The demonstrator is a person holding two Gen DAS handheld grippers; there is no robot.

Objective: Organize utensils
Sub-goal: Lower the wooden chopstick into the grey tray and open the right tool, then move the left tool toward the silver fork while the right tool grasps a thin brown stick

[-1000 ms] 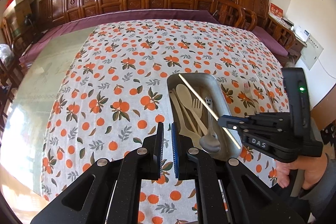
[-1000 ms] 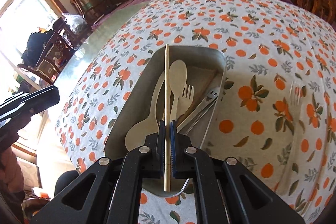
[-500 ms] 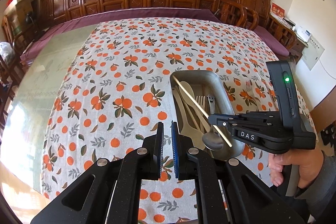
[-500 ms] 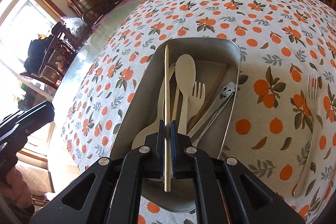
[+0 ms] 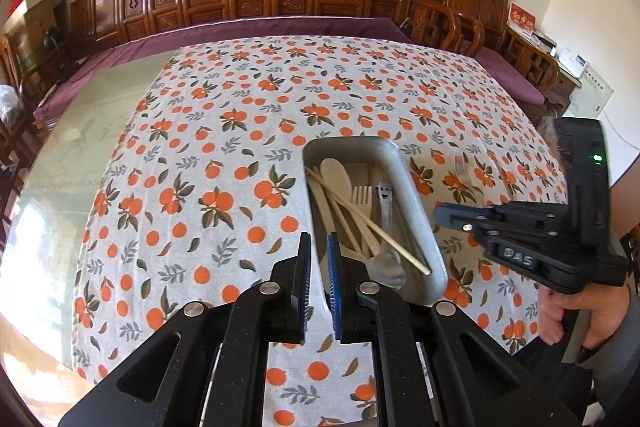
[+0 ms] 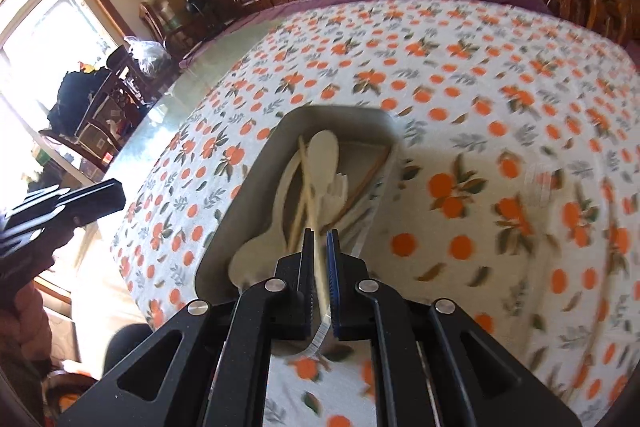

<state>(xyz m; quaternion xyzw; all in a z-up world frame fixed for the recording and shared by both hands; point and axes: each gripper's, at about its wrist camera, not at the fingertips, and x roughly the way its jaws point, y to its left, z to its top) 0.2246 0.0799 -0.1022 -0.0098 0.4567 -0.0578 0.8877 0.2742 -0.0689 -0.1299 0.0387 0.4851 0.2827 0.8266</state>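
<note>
I saw matte black grippers: left gripper [image 5: 317,259] had one blue pad, silver screws; right gripper [image 5: 444,217] showed "DAS" lettering, green LED; grey sleeve [image 5: 624,339].

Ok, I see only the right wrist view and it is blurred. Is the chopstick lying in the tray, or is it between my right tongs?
Observer: In the left wrist view, the chopstick lies slanted across the other utensils inside the metal tray. The right tongs are beside the tray and hold nothing.
Operator: And the left tongs? I see only a dark tip at my edge.
Observer: The left tongs have nothing between them, and their jaws are opening.
Operator: The metal thing in the tray is only a smear here. What is it?
Observer: A metal spoon with a smiling face on its handle.
</note>
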